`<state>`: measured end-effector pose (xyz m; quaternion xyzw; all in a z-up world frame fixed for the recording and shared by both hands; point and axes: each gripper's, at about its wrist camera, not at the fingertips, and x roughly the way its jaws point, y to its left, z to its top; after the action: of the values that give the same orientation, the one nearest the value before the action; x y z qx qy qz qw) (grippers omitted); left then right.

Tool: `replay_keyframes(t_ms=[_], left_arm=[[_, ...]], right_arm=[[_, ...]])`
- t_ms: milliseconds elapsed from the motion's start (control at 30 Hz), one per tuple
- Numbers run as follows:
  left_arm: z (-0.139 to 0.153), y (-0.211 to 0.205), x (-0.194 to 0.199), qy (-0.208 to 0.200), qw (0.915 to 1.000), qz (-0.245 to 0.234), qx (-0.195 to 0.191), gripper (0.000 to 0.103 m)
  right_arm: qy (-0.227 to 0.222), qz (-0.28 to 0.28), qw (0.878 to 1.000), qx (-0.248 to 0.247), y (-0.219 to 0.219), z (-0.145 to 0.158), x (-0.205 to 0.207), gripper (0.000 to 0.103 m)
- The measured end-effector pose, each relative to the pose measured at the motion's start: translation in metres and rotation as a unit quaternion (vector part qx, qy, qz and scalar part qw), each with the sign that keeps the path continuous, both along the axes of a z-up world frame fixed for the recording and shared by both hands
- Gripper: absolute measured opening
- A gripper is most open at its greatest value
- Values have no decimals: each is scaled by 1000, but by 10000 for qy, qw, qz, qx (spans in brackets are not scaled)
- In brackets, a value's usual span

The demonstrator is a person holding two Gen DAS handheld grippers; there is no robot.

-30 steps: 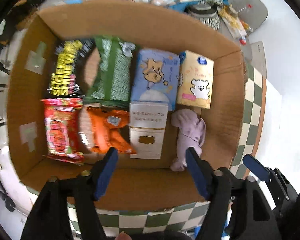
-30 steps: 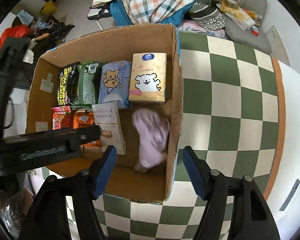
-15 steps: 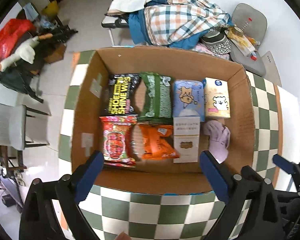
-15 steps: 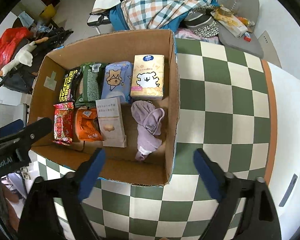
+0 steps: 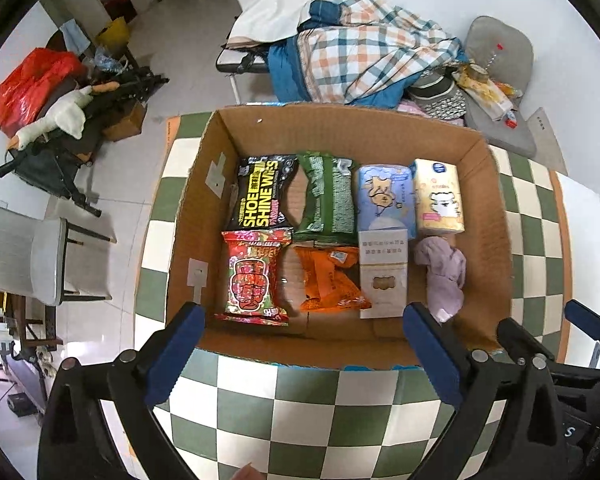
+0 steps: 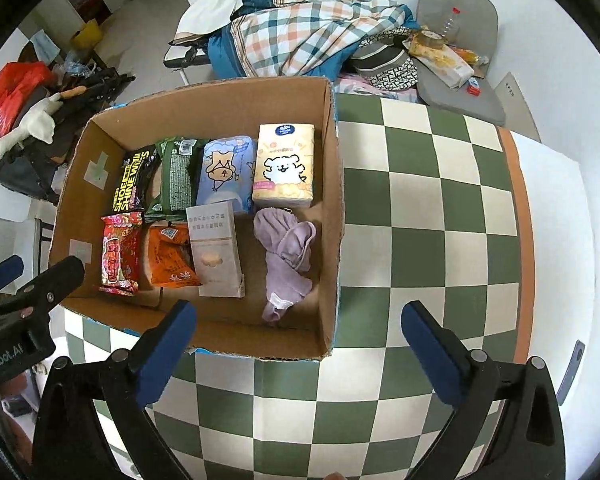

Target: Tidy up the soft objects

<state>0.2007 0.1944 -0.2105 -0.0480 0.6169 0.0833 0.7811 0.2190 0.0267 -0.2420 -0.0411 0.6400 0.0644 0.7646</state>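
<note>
Above the box (image 5: 340, 128), both hand-held grippers (image 5: 300, 344) (image 6: 296, 340) gape empty.

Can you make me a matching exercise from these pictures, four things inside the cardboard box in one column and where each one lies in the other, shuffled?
Things:
1. black Shoe Shine wipes pack
2. crumpled lilac cloth
3. yellow tissue pack with a white bear
4. red patterned snack packet

Places in the brown cardboard box:
A. far row, right end
B. near row, left end
C. far row, left end
D. near row, right end

Pairs: 1-C, 2-D, 3-A, 4-B
</note>
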Motion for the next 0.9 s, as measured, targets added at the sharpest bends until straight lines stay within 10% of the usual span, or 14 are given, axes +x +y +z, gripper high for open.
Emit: replay_keyframes(t_ms=[333, 900], left_arm=[[59, -16, -38, -516, 9985, -163, 77, 102], [188, -28, -134, -1461, 9889, -251, -7, 102]], right_arm=[[-343, -126, 9993, 121, -14, 47, -37, 103], [-1654, -230, 9848, 483, -50, 221, -145, 103]])
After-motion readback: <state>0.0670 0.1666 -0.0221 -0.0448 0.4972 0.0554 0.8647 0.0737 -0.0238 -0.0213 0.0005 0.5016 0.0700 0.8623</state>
